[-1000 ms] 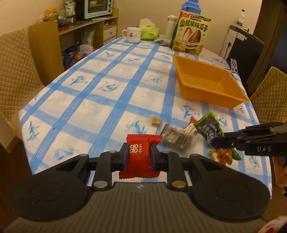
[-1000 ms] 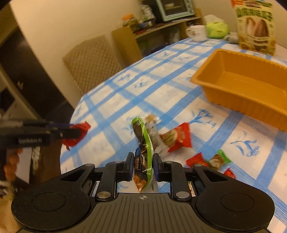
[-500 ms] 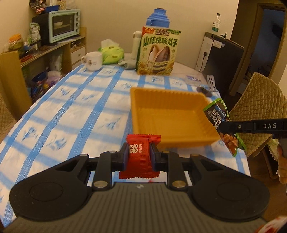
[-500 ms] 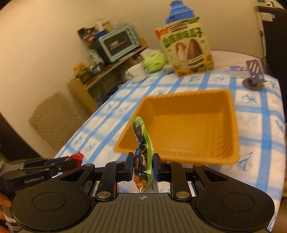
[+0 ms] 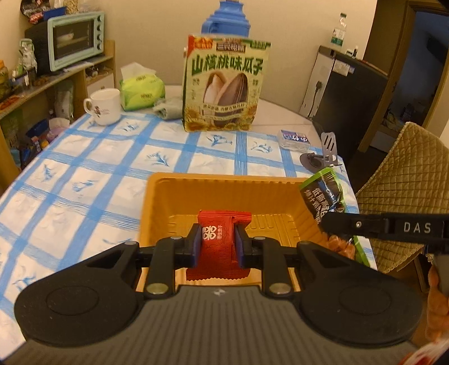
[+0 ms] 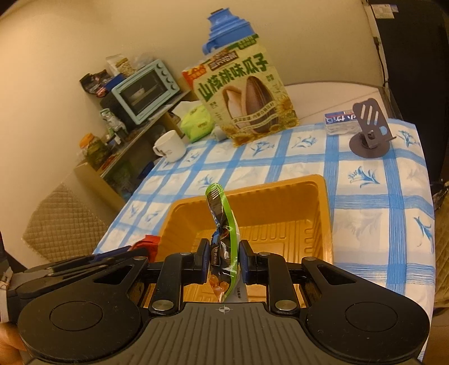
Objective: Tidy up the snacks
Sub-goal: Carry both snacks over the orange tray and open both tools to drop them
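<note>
My left gripper (image 5: pixel 217 244) is shut on a red snack packet (image 5: pixel 219 250) and holds it over the near part of the orange tray (image 5: pixel 168 202). My right gripper (image 6: pixel 224 259) is shut on a green and black snack packet (image 6: pixel 221 224) above the tray's near edge (image 6: pixel 322 213). In the left wrist view the right gripper (image 5: pixel 325 224) comes in from the right with the green packet (image 5: pixel 322 193) over the tray's right rim. In the right wrist view the left gripper (image 6: pixel 140 250) shows at the lower left with the red packet (image 6: pixel 148 243).
A large sunflower seed bag (image 5: pixel 224 87) stands behind the tray with a blue jug (image 5: pixel 227 19) behind it. A white mug (image 5: pixel 103 106), a green tissue pack (image 5: pixel 141 89) and a phone stand (image 5: pixel 322 154) are on the checked tablecloth (image 5: pixel 70 182). A quilted chair (image 5: pixel 407 191) stands at the right.
Both grippers have moved forward from the loose snacks at the table's near end to above the orange tray, each still holding its packet.
</note>
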A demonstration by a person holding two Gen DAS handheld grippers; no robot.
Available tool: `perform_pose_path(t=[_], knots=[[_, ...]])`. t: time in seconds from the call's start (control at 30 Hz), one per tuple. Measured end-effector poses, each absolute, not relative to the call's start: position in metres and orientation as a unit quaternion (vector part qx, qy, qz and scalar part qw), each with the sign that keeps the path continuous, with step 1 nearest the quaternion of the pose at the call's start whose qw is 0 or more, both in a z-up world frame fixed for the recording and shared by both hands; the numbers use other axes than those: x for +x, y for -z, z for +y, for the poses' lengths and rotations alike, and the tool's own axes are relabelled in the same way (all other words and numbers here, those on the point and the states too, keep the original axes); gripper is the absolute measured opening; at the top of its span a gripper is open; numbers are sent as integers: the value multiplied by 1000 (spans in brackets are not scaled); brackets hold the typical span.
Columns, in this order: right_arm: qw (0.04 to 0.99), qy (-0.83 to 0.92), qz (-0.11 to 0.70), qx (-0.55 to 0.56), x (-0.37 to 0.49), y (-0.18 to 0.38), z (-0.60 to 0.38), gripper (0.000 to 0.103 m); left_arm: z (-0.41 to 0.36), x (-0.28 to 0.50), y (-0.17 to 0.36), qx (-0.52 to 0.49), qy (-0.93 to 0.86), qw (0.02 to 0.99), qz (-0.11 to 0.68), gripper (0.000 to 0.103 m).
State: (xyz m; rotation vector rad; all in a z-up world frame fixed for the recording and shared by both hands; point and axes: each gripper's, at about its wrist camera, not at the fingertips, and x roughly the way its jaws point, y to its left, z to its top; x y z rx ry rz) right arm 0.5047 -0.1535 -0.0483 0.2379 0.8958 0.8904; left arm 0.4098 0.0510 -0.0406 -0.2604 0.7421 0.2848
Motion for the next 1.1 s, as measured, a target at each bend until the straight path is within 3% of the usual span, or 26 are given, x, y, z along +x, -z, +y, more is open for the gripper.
perform_pose_path(t=[0.57, 0.77, 1.1], knots=[[788, -393, 458, 123, 545, 89, -157, 22, 31, 472, 93, -129, -137, 891, 414, 23], [784, -393, 462, 127, 553, 93, -156, 22, 33, 472, 94, -127, -145, 888, 417, 31], [777, -405, 466, 122, 558, 95, -141, 22, 50, 461, 81, -126, -172, 887, 411, 35]])
